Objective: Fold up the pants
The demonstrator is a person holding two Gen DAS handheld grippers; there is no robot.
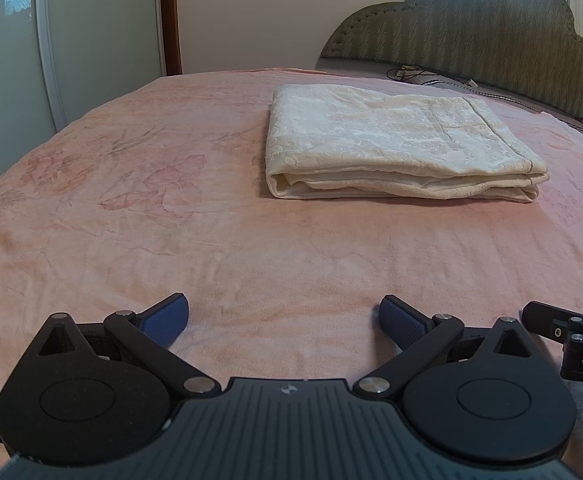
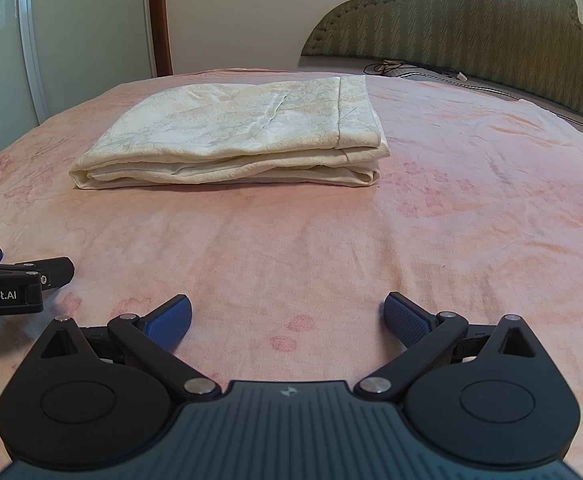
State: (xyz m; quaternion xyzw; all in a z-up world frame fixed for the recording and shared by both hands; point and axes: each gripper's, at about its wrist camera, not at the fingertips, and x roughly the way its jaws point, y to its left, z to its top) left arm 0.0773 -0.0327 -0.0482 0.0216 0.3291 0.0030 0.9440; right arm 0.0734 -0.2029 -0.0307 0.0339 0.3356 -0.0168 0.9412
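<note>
Nearest our left wrist lens sits our left gripper [image 1: 284, 322], its 2 blue-padded fingers [image 1: 167, 320] spread wide apart with nothing between them but bare pink bedspread [image 1: 131, 220]. At 3 o'clock in that same view we catch the black side of our right gripper [image 1: 563, 326], low over the bedspread just beside the left one.

From the right wrist lens we see the right gripper [image 2: 287, 320] the same way: jaws wide apart, empty, blue fingertips [image 2: 405, 318] over the pink cloth with its faint flower print. Our left gripper [image 2: 23, 276] shows at 9 o'clock there, a black body with white lettering on its side.

We see the pants [image 1: 395, 144] as a cream, damask-patterned bundle folded into a flat rectangle of several layers, lying on the bedspread well apart from both grippers. In the left wrist view they sit at about 1 o'clock; in the right wrist view the pants [image 2: 235, 132] sit at about 11 o'clock. Stacked layer edges face us along the near side, and a wide band bounded by a stitched seam runs across the top layer toward its right end. Neither gripper touches them.

Beyond the pants, at 1 o'clock, we see a scalloped olive-green headboard [image 2: 471, 20] with a zigzag weave, and some dark cables [image 2: 391, 67] lying at its foot. At 10 o'clock stands a pale wardrobe door [image 2: 91, 20] with small flower decals.
</note>
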